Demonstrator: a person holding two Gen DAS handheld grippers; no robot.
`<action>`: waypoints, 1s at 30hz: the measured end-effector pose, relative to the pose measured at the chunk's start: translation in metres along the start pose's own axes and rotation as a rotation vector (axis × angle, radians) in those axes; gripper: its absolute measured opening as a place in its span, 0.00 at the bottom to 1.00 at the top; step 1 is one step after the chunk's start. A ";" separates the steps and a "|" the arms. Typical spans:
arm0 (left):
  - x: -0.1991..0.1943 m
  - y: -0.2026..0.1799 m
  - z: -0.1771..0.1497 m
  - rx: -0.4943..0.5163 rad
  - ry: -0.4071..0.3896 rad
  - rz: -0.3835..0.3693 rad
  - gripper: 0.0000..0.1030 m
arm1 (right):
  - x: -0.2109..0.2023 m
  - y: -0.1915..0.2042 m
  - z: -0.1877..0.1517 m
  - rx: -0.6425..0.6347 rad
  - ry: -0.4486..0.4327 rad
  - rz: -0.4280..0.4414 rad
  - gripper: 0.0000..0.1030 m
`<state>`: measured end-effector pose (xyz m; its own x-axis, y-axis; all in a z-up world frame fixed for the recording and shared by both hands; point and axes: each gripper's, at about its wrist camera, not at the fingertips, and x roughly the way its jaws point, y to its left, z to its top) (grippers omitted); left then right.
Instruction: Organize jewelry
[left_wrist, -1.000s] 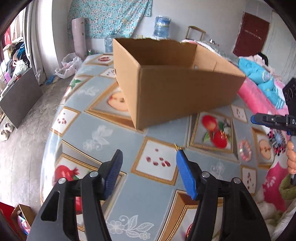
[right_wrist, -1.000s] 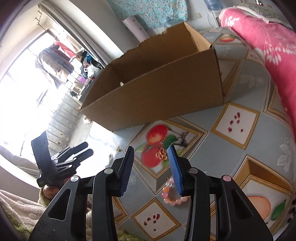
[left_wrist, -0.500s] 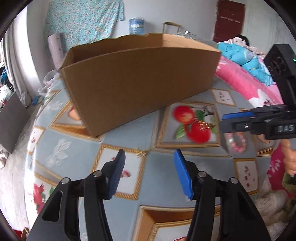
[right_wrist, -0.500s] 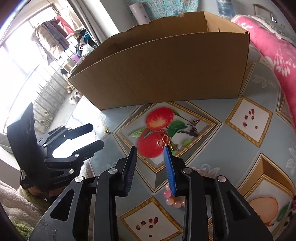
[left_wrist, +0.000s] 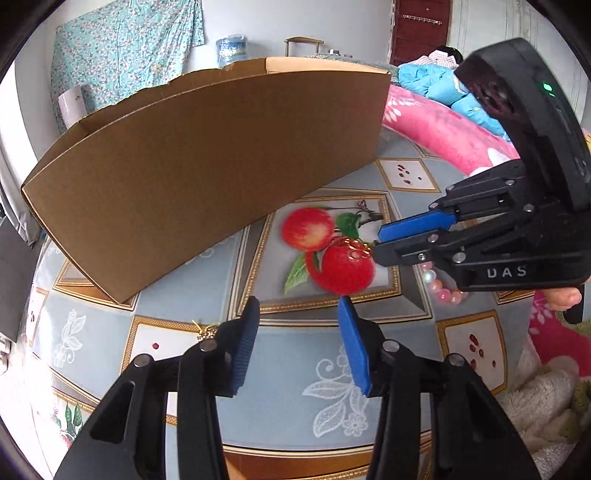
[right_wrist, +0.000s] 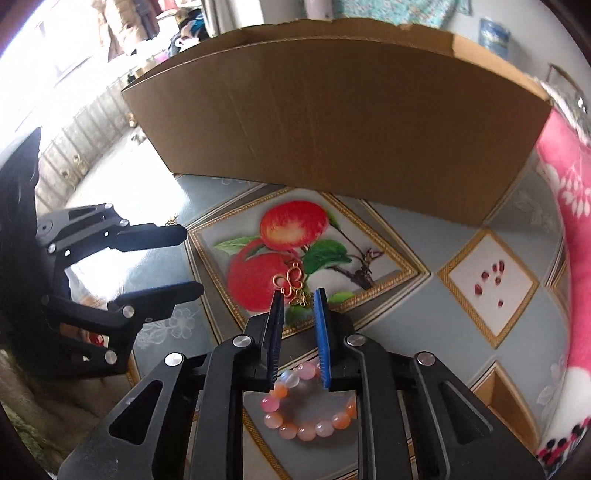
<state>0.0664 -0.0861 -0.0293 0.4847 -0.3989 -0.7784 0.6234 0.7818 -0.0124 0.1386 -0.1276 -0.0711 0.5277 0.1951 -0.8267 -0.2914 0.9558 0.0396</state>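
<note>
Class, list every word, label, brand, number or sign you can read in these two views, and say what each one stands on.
"DAS": white letters on the black body of the right gripper, seen from the left wrist view.
The cardboard box shows no print.
The water bottle label in the background is too blurred to read.

Ahead of both jaws the cardboard box (right_wrist: 332, 110) walls off the far side. Between the closing right gripper (right_wrist: 299, 295) jaws lies a gold butterfly earring (right_wrist: 290, 282), seemingly untouched. Bare tablecloth (left_wrist: 295, 332) lies between the closing left gripper (left_wrist: 297, 308) jaws.
</note>
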 end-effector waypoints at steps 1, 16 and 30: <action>0.000 0.001 0.000 -0.004 0.002 0.004 0.41 | 0.000 0.001 0.000 -0.020 0.001 -0.008 0.13; 0.015 -0.023 0.022 0.056 -0.013 -0.058 0.36 | -0.006 -0.009 -0.015 0.033 -0.023 -0.065 0.09; 0.037 -0.041 0.037 0.114 0.020 -0.057 0.18 | -0.024 -0.037 -0.026 0.121 -0.074 -0.004 0.09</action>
<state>0.0816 -0.1504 -0.0349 0.4350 -0.4309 -0.7907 0.7157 0.6983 0.0132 0.1156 -0.1733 -0.0673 0.5871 0.2023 -0.7838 -0.1930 0.9753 0.1072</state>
